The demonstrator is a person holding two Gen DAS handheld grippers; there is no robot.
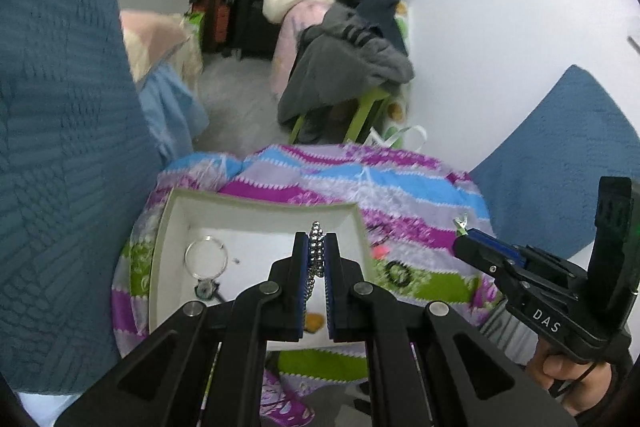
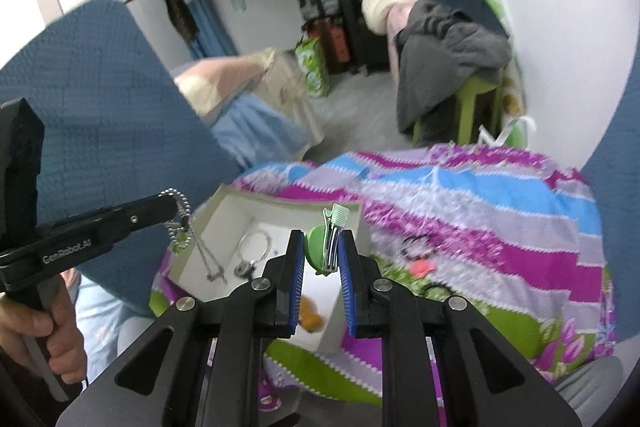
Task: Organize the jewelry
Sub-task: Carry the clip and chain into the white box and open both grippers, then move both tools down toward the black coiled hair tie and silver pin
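1. Between the blue pads of my left tongs [image 1: 316, 247], closed almost fully, I hold a silver ball chain [image 1: 315, 251]. It runs lengthwise along the pads, a short loop standing past the tips and the rest hanging below, as the right wrist view shows.

2. In my right tongs [image 2: 325, 247], nearly closed, I grip a green hair clip [image 2: 326, 247]. Its metal prong lies along the pads, and a pale green comb end pokes past the tips.

3. Just below and ahead of both tongs sits an open white box [image 1: 176, 211], a shallow tray with low walls. From the left wrist view, the chain hangs over the box's middle; from the right wrist view, the clip sits over its far right corner. Each load, I judge, needs only a short drop; my left tongs are more centred over the box.

4. Inside the box lie a thin silver bangle [image 1: 206, 255], a small dark pendant [image 1: 205, 290] near it, and something orange [image 1: 313, 323], blurred.

5. The box rests on a striped cloth [image 1: 400, 195] of purple, blue, grey and green. To the right of the box, on the cloth, lie a black bead bracelet [image 1: 398, 273] and a small pink piece [image 1: 380, 251], not yet put away.

6. Beyond are blue cushions [image 1: 60, 147] and piled clothes [image 1: 344, 27].
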